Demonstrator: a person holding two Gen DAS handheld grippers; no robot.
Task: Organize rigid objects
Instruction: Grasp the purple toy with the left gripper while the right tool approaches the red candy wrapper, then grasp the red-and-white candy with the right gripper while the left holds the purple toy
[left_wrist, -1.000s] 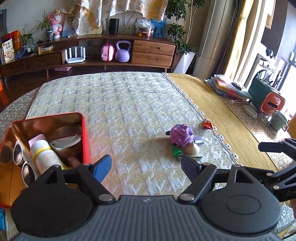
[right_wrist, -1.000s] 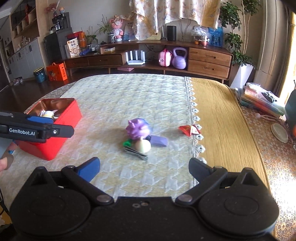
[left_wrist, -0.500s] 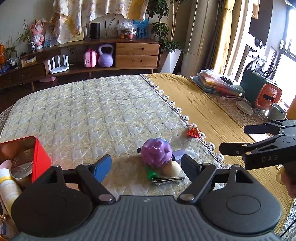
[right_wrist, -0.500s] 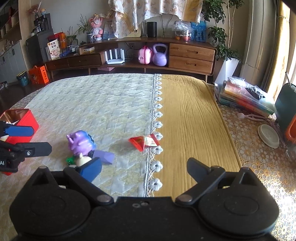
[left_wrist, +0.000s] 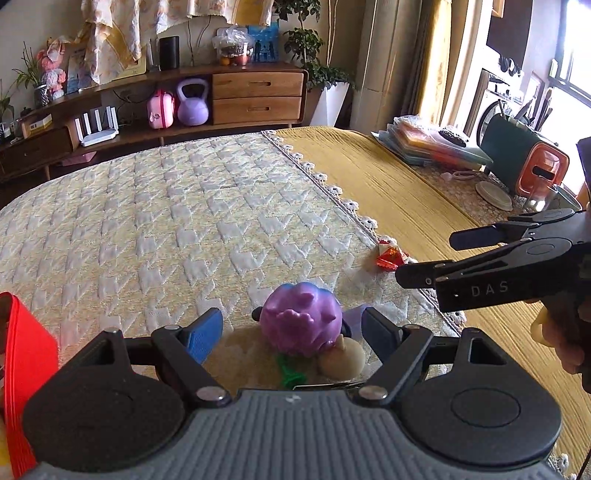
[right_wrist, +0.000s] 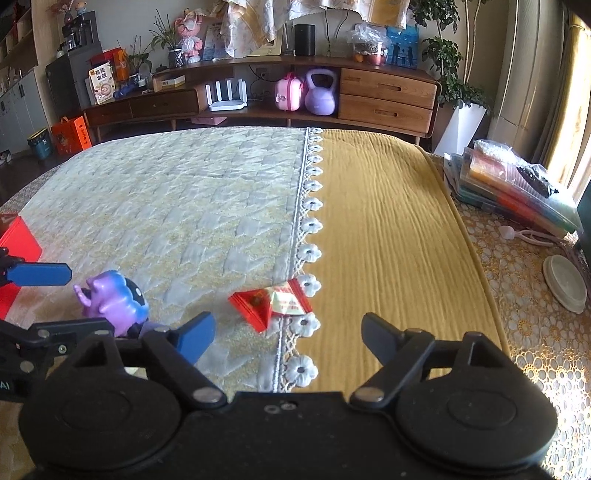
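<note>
A purple toy figure (left_wrist: 300, 323) sits on the quilted cloth between the open fingers of my left gripper (left_wrist: 291, 332), which holds nothing. A cream round piece (left_wrist: 341, 360) and a green piece (left_wrist: 290, 373) lie against it, with a metal clip partly hidden below. The toy also shows in the right wrist view (right_wrist: 110, 301). A red candy wrapper (right_wrist: 269, 302) lies at the lace edge, just ahead of my open, empty right gripper (right_wrist: 288, 334). The right gripper (left_wrist: 436, 254) shows in the left wrist view beside the wrapper (left_wrist: 389, 254).
A red tin box (left_wrist: 27, 354) stands at the left edge, also in the right wrist view (right_wrist: 16, 243). A yellow cloth (right_wrist: 388, 236) covers the right half. Stacked folders (right_wrist: 513, 184), a white lid (right_wrist: 565, 284) and an orange-green appliance (left_wrist: 532, 166) stand far right.
My left gripper swung right from the red box and closed in on the purple toy, now between its fingers. My right gripper swung right toward the red wrapper.
</note>
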